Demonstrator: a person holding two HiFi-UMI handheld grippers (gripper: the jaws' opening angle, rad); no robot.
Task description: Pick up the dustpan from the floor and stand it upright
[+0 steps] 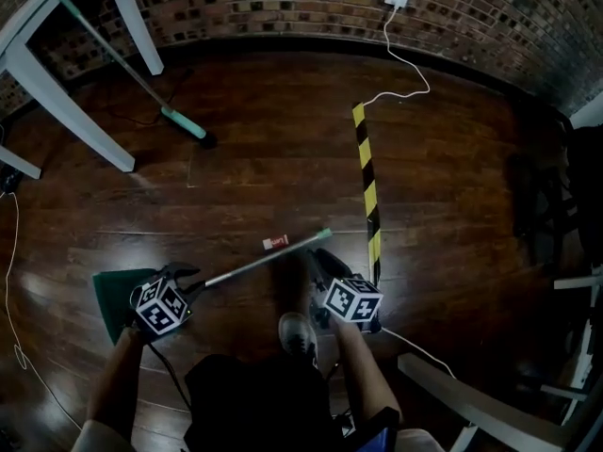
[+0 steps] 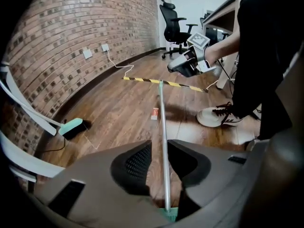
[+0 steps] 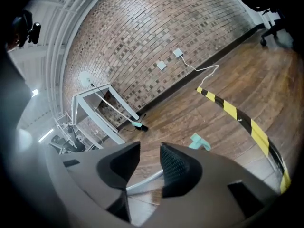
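dustpan (image 1: 111,295) flat on floor, left of my feet | left gripper (image 2: 159,152) straddles its shaft (image 2: 162,118), jaws seemingly not yet clamped | right gripper (image 3: 149,151) spread, empty | I'd clamp firmly, then pivot the shaft upward slowly

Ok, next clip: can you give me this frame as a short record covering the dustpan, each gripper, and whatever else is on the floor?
dustpan: green pan down on the wood floor, not upright
handle: metal pole, slanting away toward the tape
left gripper: jaws apart, handle runs between them near the pan, gap on one side
right gripper: jaws apart, nothing between them, close to the handle's green tip
other items: broom, yellow-black tape, small red-white item
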